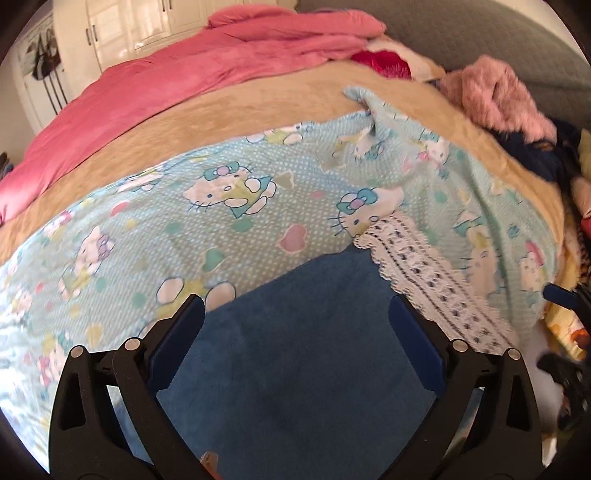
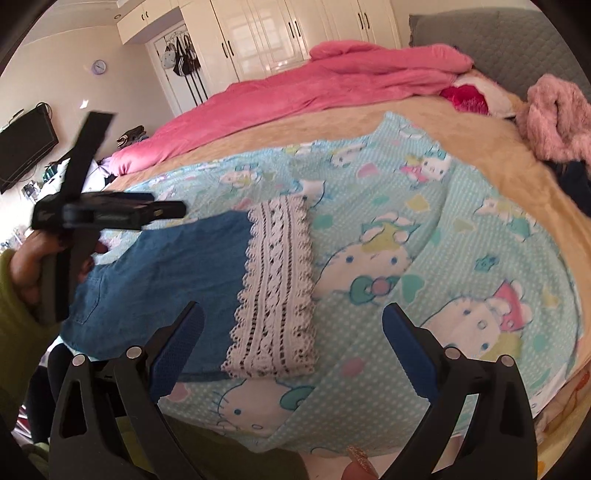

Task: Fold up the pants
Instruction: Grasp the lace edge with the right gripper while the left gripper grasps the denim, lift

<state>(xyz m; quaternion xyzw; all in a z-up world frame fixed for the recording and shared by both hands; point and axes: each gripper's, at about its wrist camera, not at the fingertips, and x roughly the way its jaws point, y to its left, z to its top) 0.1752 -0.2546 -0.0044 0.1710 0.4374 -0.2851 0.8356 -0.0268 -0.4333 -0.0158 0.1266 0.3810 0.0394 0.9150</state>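
Blue denim pants [image 2: 170, 273] with a white lace cuff [image 2: 277, 288] lie folded on a light blue cartoon-cat blanket [image 2: 424, 236]. In the left wrist view the blue cloth [image 1: 295, 350] fills the space under my left gripper [image 1: 297, 314], which is open and empty just above it, with the lace cuff [image 1: 432, 273] to its right. My right gripper [image 2: 291, 325] is open and empty, hovering over the lace cuff near the bed's front edge. The left gripper also shows in the right wrist view [image 2: 110, 212], held over the pants' far left end.
A pink duvet [image 2: 314, 81] lies along the bed's far side on a beige bedspread [image 2: 517, 158]. A fluffy pink garment [image 2: 554, 114] and dark clothes [image 2: 576, 184] pile at the right by the grey headboard [image 2: 498, 37]. White wardrobes [image 2: 280, 33] stand behind.
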